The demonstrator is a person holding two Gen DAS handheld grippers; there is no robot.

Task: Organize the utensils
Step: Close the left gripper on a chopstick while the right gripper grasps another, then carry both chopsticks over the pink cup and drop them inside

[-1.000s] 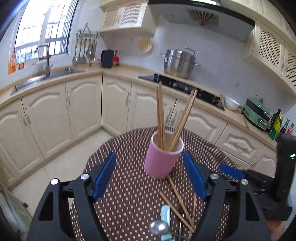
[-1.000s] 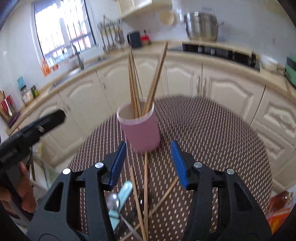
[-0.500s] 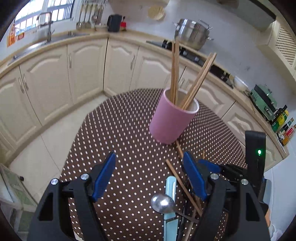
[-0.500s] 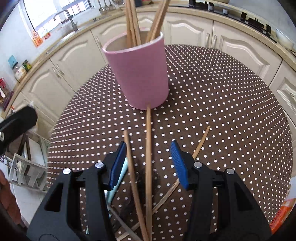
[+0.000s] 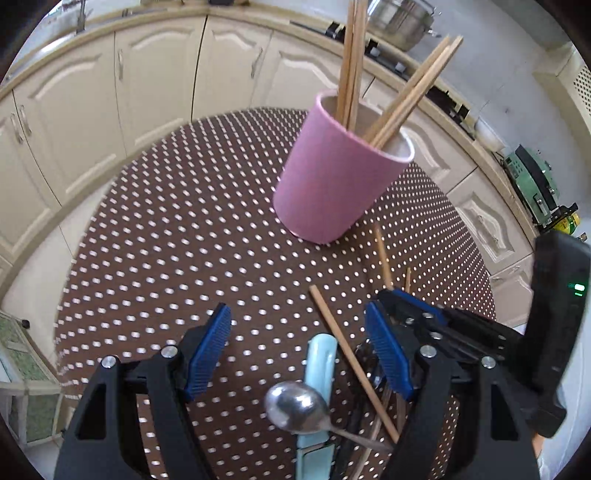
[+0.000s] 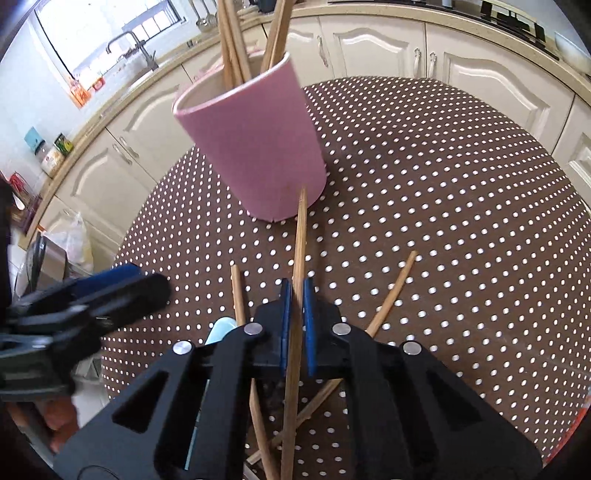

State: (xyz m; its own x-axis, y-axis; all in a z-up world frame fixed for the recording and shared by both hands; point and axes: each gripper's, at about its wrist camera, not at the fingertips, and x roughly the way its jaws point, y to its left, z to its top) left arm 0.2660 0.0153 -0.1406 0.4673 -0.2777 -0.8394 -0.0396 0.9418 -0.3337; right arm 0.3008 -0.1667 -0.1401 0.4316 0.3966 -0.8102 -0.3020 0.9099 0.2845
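A pink cup (image 5: 332,184) (image 6: 258,147) stands on the dotted round table (image 5: 166,258) with several wooden chopsticks upright in it. My right gripper (image 6: 297,291) is shut on one loose chopstick (image 6: 300,236) whose tip points at the cup's base; it shows in the left wrist view (image 5: 388,295) too. My left gripper (image 5: 299,347) is open and empty above a metal spoon (image 5: 295,408), a light blue handle (image 5: 321,354) and another chopstick (image 5: 351,362). More loose chopsticks (image 6: 391,295) lie beside the right gripper.
Cream kitchen cabinets (image 5: 92,92) curve around the table. A steel pot (image 5: 399,18) sits on the hob at the back. A green appliance (image 5: 532,184) stands on the right counter. A sink and window (image 6: 110,48) are at the left.
Both grippers have lowered toward the table. My right gripper has closed from open onto the middle loose chopstick. My left gripper stays open.
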